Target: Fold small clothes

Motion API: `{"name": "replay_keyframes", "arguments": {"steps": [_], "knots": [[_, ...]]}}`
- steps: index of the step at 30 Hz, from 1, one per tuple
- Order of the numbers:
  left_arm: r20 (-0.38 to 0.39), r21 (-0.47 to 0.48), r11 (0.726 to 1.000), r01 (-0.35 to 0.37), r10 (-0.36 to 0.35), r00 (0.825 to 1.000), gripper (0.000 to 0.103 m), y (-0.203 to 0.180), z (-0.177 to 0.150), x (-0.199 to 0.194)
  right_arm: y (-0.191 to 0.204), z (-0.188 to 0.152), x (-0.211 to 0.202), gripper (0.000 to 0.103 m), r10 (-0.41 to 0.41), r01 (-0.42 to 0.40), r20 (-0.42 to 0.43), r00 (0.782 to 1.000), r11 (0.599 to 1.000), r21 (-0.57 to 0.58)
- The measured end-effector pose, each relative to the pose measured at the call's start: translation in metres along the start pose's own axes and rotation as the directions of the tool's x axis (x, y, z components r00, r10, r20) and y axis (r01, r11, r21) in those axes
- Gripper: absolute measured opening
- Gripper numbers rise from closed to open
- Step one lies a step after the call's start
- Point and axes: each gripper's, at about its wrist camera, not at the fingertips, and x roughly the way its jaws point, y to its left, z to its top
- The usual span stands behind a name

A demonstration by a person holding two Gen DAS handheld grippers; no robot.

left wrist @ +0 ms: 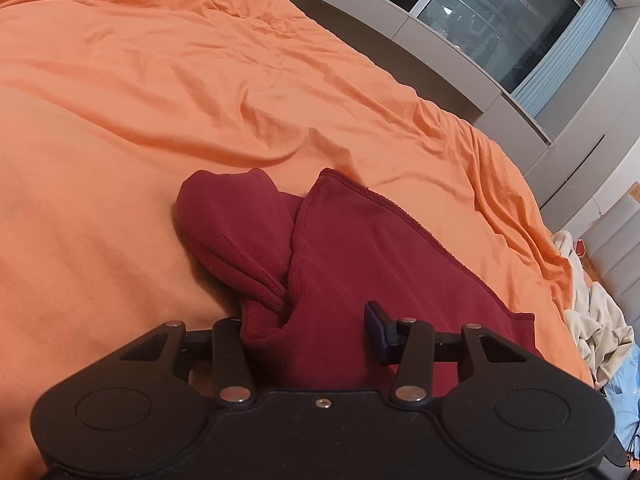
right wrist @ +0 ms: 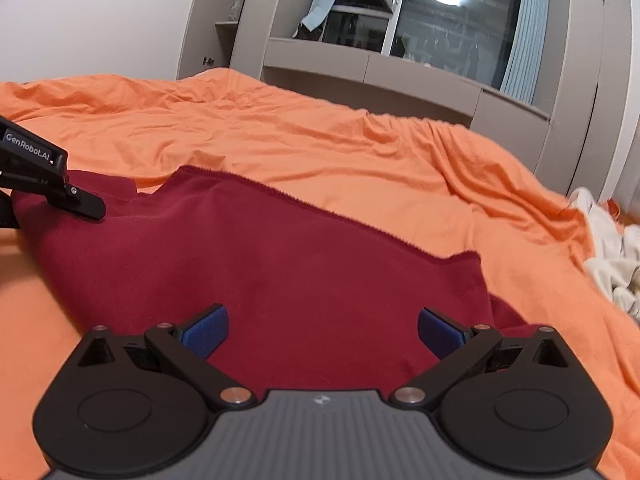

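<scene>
My left tongs [left wrist: 308, 320] and right tongs [right wrist: 322, 330], both wide open, hover over the dark red garment [right wrist: 248, 256] on the orange bed [right wrist: 360, 152], its long axis running from left tongs to right.

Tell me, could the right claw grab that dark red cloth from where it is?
Probably yes. The right claw is open right over the dark red cloth, which lies on the orange bedspread, and nothing sits between them.
</scene>
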Motion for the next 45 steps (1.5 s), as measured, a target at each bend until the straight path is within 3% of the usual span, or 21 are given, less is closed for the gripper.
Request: {"name": "replay_keyframes", "arguments": {"steps": [6, 11, 14, 18, 23, 27, 30, 35, 39, 41, 45], "knots": [[0.007, -0.035, 0.999, 0.009, -0.009, 1.0, 0.042, 0.005, 0.0, -0.002, 0.006, -0.001, 0.005, 0.103, 0.005, -0.005, -0.015, 1.0, 0.999, -0.041], [0.017, -0.099, 0.995, 0.014, -0.012, 1.0, 0.03, 0.012, 0.004, -0.002, 0.004, -0.002, 0.005, 0.103, 0.007, -0.008, -0.018, 1.0, 0.999, -0.04], [0.031, -0.087, 0.996, 0.01, -0.008, 1.0, 0.026, 0.01, 0.006, -0.003, -0.001, 0.001, 0.005, 0.103, 0.027, -0.028, -0.042, 0.999, 0.999, -0.029], [0.068, 0.01, 1.0, -0.002, 0.002, 0.998, 0.021, -0.007, 0.011, -0.005, -0.027, 0.009, -0.002, 0.103, 0.087, -0.083, -0.082, 0.993, 0.995, 0.047], [0.1, 0.241, 0.97, 0.001, -0.026, 0.995, 0.018, -0.047, 0.021, -0.002, -0.072, 0.02, -0.011, 0.103, 0.03, -0.015, -0.107, 0.994, 0.991, 0.133], [0.129, 0.429, 0.903, 0.033, -0.097, 0.987, 0.015, -0.091, 0.025, -0.003, -0.127, 0.023, -0.022, 0.103, -0.053, 0.076, -0.098, 0.994, 0.967, 0.245], [0.111, 0.563, 0.822, 0.083, -0.175, 0.978, 0.015, -0.13, 0.018, -0.002, -0.174, 0.018, -0.03, 0.103, -0.11, 0.136, -0.094, 0.99, 0.925, 0.354], [0.0, 0.757, 0.629, 0.175, -0.269, 0.963, 0.015, -0.195, -0.021, 0.0, -0.241, 0.0, -0.036, 0.103, -0.157, 0.191, -0.109, 0.982, 0.813, 0.549], [-0.133, 0.846, 0.467, 0.255, -0.277, 0.951, 0.015, -0.228, -0.071, 0.006, -0.268, -0.014, -0.038, 0.103, -0.134, 0.174, -0.111, 0.985, 0.745, 0.644], [-0.187, 0.86, 0.423, 0.287, -0.261, 0.947, 0.015, -0.234, -0.091, 0.012, -0.271, -0.018, -0.035, 0.103, -0.12, 0.165, -0.114, 0.986, 0.732, 0.661], [-0.225, 0.879, 0.373, 0.296, -0.223, 0.948, 0.019, -0.232, -0.121, 0.019, -0.267, -0.018, -0.027, 0.103, -0.069, 0.129, -0.115, 0.991, 0.737, 0.664]]}}
